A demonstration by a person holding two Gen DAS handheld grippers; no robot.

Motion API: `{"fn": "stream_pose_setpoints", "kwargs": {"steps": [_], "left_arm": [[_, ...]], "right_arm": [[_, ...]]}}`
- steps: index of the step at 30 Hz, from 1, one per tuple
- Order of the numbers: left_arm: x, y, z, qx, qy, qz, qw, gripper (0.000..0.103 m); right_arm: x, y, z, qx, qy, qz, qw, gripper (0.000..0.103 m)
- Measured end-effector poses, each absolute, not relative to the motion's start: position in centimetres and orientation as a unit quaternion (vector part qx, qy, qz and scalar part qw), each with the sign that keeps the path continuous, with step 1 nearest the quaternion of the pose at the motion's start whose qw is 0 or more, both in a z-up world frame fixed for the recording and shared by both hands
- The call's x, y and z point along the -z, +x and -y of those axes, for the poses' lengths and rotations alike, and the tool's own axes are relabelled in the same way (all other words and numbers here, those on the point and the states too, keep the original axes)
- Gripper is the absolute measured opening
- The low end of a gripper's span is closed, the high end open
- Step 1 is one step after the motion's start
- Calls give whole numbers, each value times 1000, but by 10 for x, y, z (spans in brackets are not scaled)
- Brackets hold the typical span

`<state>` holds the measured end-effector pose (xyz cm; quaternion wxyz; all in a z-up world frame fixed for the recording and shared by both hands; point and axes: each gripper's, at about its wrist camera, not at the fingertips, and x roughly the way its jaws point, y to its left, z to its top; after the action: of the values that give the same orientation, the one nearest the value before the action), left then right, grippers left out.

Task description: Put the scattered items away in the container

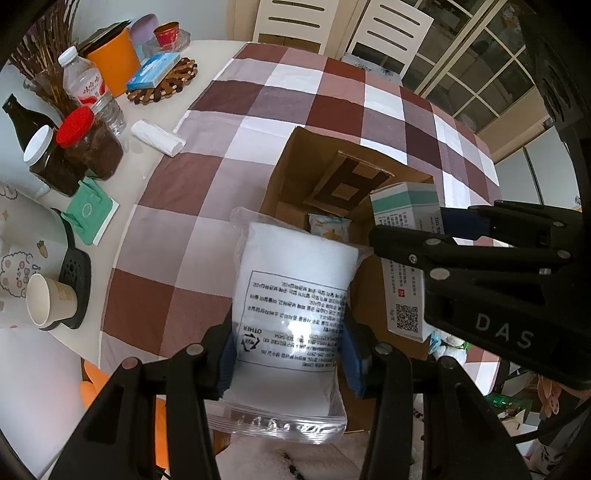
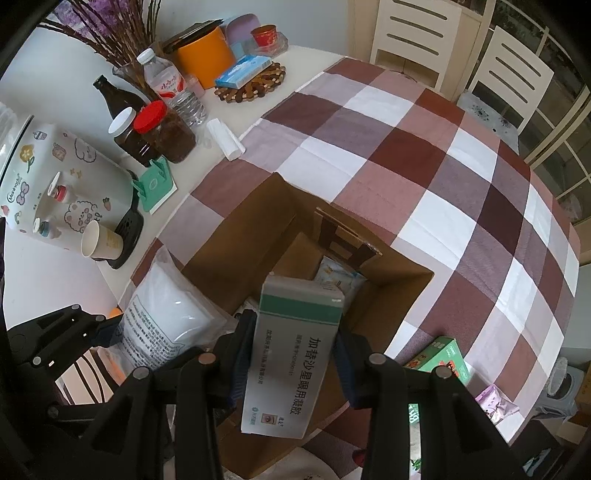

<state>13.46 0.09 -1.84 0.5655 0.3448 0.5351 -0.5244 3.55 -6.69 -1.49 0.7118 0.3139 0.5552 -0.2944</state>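
An open cardboard box (image 1: 295, 166) (image 2: 240, 236) stands on the checked cloth, with a small pale packet (image 1: 328, 223) (image 2: 338, 277) at its bottom. My left gripper (image 1: 288, 354) is shut on a white padded bag in clear plastic (image 1: 291, 306), which hangs over the box's near left corner; the right wrist view shows the same bag (image 2: 162, 310) at the left. My right gripper (image 2: 291, 358) is shut on a grey-and-green medicine carton (image 2: 295, 347), upright above the box's opening. That carton (image 1: 404, 236) and the right gripper (image 1: 458, 254) appear at the right of the left wrist view.
On the cloth near the box lie a green snack carton (image 2: 439, 360) and a purple packet (image 2: 495, 402). The table's left side is crowded: jars (image 1: 88, 140), a water bottle (image 1: 88, 85), an orange tub (image 2: 203, 51), a paper cup (image 1: 48, 304), a decorated appliance (image 2: 55, 184). Chairs (image 2: 413, 33) stand behind.
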Motion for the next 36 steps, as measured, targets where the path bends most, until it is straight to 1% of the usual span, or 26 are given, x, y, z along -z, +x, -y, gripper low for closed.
{"fn": "stream_pose_setpoints", "kwargs": {"steps": [36], "left_arm": [[32,127,5,515,363,-547,552,48]], "right_arm": [[39,35,68,279,322,-581,694,41]]}}
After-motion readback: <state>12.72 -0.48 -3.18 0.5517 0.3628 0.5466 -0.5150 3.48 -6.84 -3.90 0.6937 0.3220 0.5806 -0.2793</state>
